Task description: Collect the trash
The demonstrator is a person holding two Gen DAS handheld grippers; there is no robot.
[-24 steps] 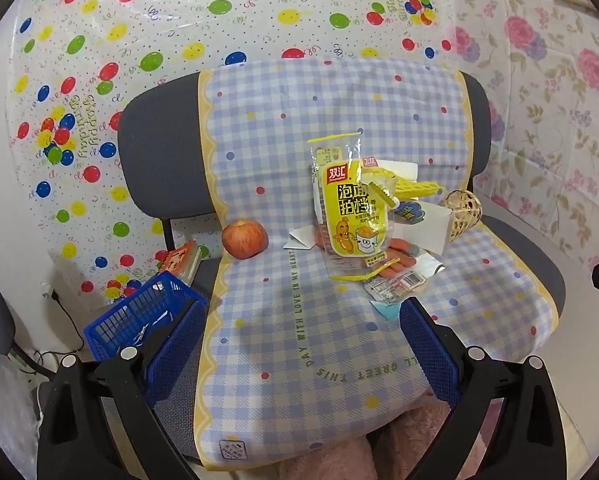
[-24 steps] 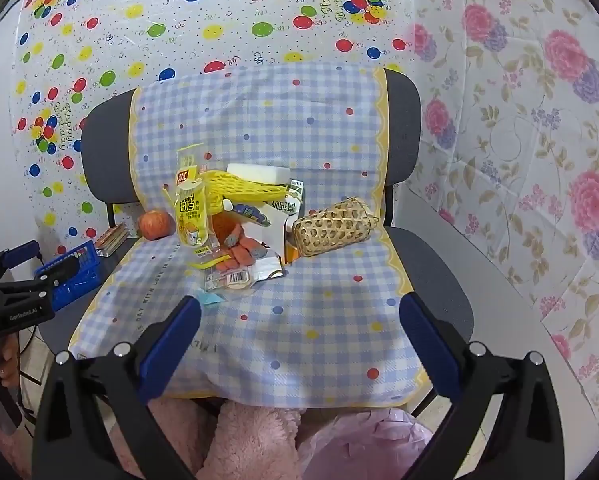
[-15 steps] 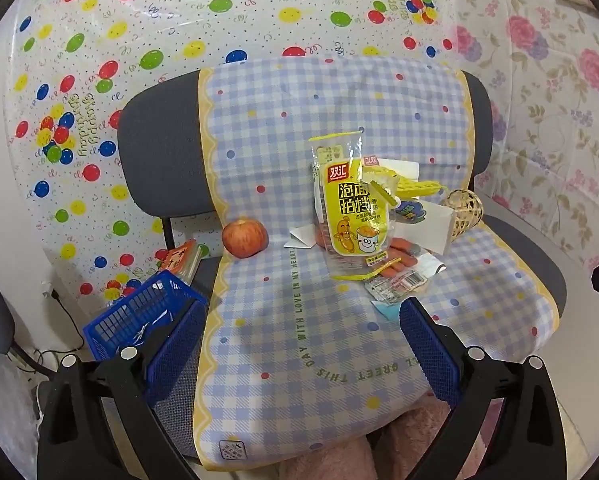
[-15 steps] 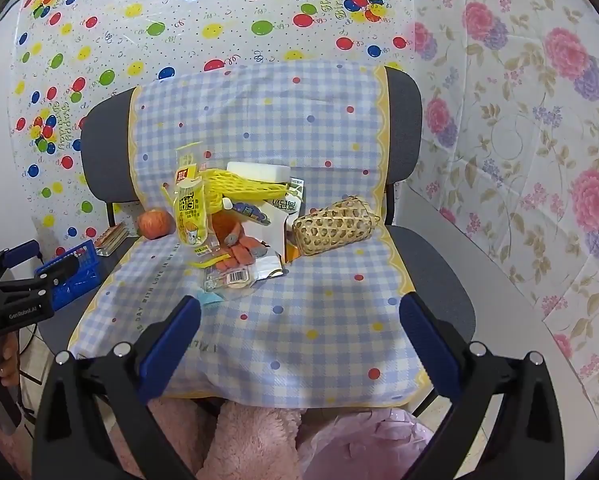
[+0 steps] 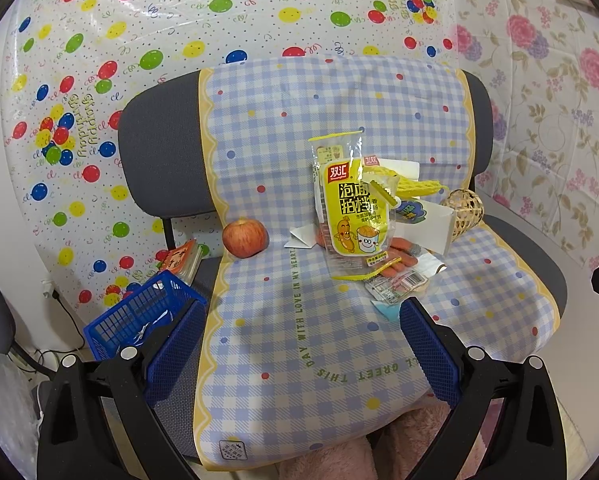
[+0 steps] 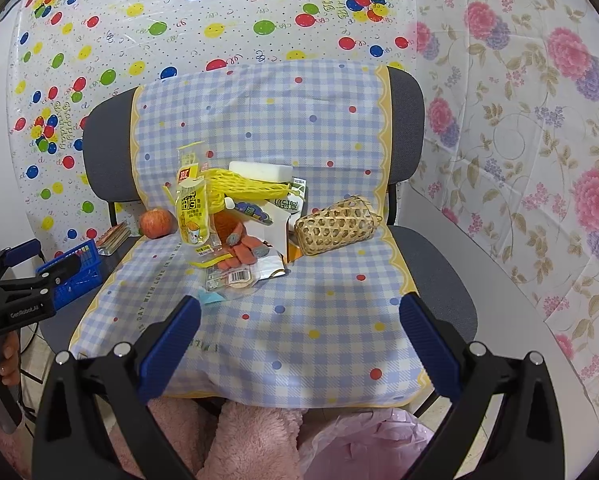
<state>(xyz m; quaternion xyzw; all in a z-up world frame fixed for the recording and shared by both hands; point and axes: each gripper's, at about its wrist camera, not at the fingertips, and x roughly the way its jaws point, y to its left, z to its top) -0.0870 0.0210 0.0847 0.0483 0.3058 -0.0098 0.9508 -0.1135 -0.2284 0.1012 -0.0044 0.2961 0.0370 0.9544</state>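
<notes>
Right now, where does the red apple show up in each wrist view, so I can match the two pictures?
Left wrist view: the apple sits left of centre, at the left edge of the checked cloth, where seat meets backrest.
Right wrist view: the apple is further left and looks smaller, left of the pile.
Shared landmark: the yellow snack packet stands to its right in both.

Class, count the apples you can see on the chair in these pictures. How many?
1. The apple sits on the checked cloth at the left, apart from the wrapper pile; more could be hidden behind that pile.
</notes>
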